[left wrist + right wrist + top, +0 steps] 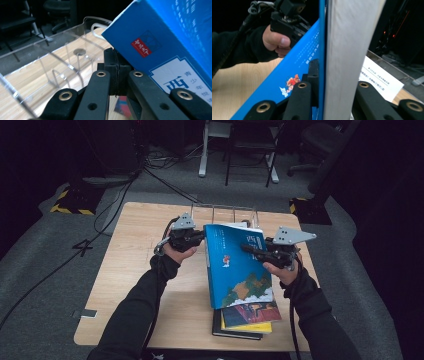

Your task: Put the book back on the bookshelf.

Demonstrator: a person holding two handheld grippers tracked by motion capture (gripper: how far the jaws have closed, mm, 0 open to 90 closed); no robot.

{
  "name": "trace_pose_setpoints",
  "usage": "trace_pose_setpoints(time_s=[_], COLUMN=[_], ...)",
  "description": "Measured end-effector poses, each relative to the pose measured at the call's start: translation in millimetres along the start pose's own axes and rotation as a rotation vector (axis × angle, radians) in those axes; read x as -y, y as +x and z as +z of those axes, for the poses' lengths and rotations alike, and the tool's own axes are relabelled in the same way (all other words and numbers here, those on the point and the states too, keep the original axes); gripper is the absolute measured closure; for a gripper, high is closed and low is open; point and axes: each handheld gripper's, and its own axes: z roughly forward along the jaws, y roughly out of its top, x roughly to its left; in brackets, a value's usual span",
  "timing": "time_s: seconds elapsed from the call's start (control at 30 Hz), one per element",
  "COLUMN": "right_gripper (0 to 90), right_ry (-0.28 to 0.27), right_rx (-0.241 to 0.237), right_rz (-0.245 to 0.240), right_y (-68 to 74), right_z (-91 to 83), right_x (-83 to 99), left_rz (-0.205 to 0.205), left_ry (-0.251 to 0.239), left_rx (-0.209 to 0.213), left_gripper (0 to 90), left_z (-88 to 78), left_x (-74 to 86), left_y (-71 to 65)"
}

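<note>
You have both tongs on the blue book [239, 265], which hangs tilted in the air above the tabletop [145, 285], its lower edge over a stack of 3 books [245, 320] near the front edge.

Your left tongs [200, 237] are clamped on the book's upper left corner. In the left gripper view the left tongs [117, 72] have their 2 black pads pressed together with the corner of the blue cover [172, 37] caught between them, just below a small red label [141, 47].

Your right tongs [252, 251] grip the book from its right side, reaching across the cover near the large white characters. In the right gripper view the right tongs [329, 75] are closed on the book's thickness: 1 pad lies flat against the blue cover [297, 67], beside a small cartoon figure [290, 83], and the pale page block [348, 50] stands upright between the jaws.

Behind the book, at the far edge of the tabletop, stands a clear acrylic rack [62, 52] with upright dividers; it is apart from the book. A white card [380, 80] with printed text lies on the right, beyond the page block.
</note>
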Motion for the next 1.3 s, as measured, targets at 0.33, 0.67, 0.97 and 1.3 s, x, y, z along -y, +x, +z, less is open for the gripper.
trace_pose_setpoints(time_s=[0.33,0.67,0.97,1.3], right_gripper=[76.7,77.0,77.3,77.5], right_ry=[-0.094,-0.133,-0.177,-0.185], right_rx=[0.019,0.036,0.032,0.034], right_rz=[-0.090,-0.148,-0.178,-0.197], right_y=[21.0,39.2,56.0,69.7], right_z=[-36.8,-56.5,-71.2,-81.7], right_x=[13.3,17.8,23.1,25.9], left_rz=[0.092,0.119,0.131,0.135], left_ry=[0.000,-0.028,-0.048,0.008], left_rx=[-0.028,-0.035,-0.030,-0.008], left_gripper=[89.9,89.7,82.7,71.4], left_z=[-13.2,-23.0,-35.4,-51.5], left_x=[-23.9,-31.0,-20.6,10.1], left_y=[-40.2,-67.9,-90.1,-109.4])
